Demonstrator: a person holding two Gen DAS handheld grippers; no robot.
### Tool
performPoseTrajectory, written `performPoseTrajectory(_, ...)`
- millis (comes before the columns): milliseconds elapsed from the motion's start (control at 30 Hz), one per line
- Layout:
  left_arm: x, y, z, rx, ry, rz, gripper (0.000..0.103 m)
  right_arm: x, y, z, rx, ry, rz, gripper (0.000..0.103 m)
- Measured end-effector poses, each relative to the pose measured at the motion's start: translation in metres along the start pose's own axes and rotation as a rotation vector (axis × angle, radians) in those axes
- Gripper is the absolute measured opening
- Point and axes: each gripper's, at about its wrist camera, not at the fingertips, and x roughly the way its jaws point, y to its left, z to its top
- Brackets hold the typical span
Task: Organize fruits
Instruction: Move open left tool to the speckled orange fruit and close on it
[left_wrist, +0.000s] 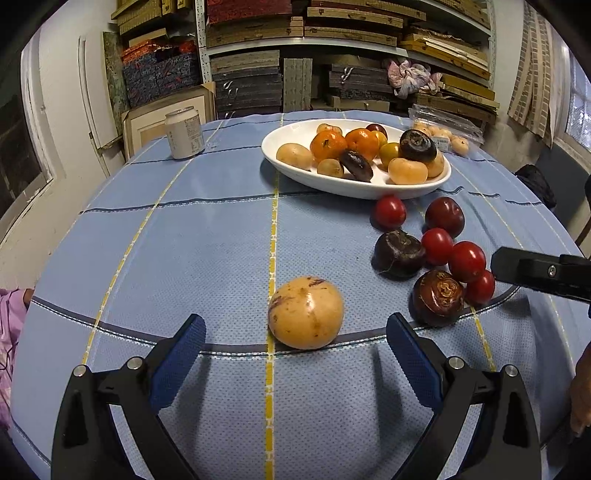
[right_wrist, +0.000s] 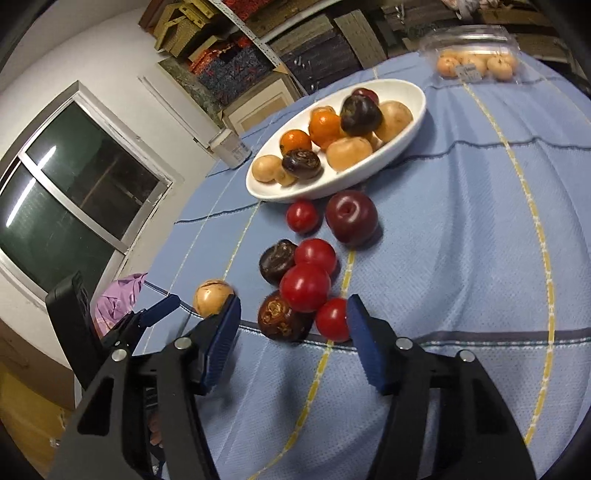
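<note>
Both grippers, left gripper (left_wrist: 295, 334) and right gripper (right_wrist: 293, 314), spread; white dish (left_wrist: 291, 164) full of mixed fruit (left_wrist: 327, 146).

Glossy white ceramic dish (left_wrist: 354, 186); matt woven blue cloth (left_wrist: 207, 251); shiny smooth tomatoes (right_wrist: 304, 288).

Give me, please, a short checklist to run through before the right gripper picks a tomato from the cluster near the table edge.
1. Right gripper open: ok, nothing between its pads.
2. Nearest tomato lined up: not ok, it sits against the right finger, off centre.
3. Neighbours clear: not ok, a dark water chestnut and another tomato touch it.
4. White dish has room: ok, bare space at its near end.
5. Left gripper out of the way: ok, open by the yellow fruit.
6. Tomato firmness: cannot tell.
</note>
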Motion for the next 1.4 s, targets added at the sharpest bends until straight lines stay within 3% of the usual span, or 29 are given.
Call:
performPoseTrajectory(333,0.003,-0.005,0.0,0.013,0.013,0.008,0.099,0.019,0.014,0.006,-0.094,-0.001,-0.072,0.056)
performPoseTrajectory(500,0.005,-0.003,0.0,0.008,0.021,0.006,0.099,0.028,0.019,0.003,-0.166,0.003,-0.133,0.032)
performPoseTrajectory(600,0.006,-0.002,0.0,0.0,0.026,0.001,0.099,0.029,0.024,0.0,-0.201,0.005,-0.14,0.031)
performPoseTrajectory(867,0.006,-0.005,0.006,-0.002,-0.01,-0.036,0.099,0.012,-0.002,0.004,-0.002,0.012,0.029,0.031)
performPoseTrajectory(900,0.007,-0.006,0.007,0.003,-0.008,-0.037,0.097,0.012,-0.005,0.005,0.017,0.012,0.04,0.031)
performPoseTrajectory(967,0.01,-0.006,0.007,0.002,0.006,-0.047,0.071,0.011,-0.007,0.005,0.031,0.013,0.049,0.031)
performPoseTrajectory(1000,0.013,-0.004,0.007,-0.009,0.02,-0.056,0.064,0.011,-0.007,0.005,0.031,0.013,0.05,0.031)
performPoseTrajectory(1033,0.015,-0.001,0.007,-0.025,0.034,-0.065,0.049,0.01,-0.006,0.004,0.029,0.013,0.049,0.031)
performPoseTrajectory(1067,0.017,0.001,0.007,-0.037,0.044,-0.069,0.045,0.01,-0.007,0.005,0.03,0.014,0.049,0.031)
performPoseTrajectory(1400,0.022,0.011,0.01,-0.06,0.059,-0.097,0.048,0.009,-0.008,0.005,0.035,0.014,0.049,0.031)
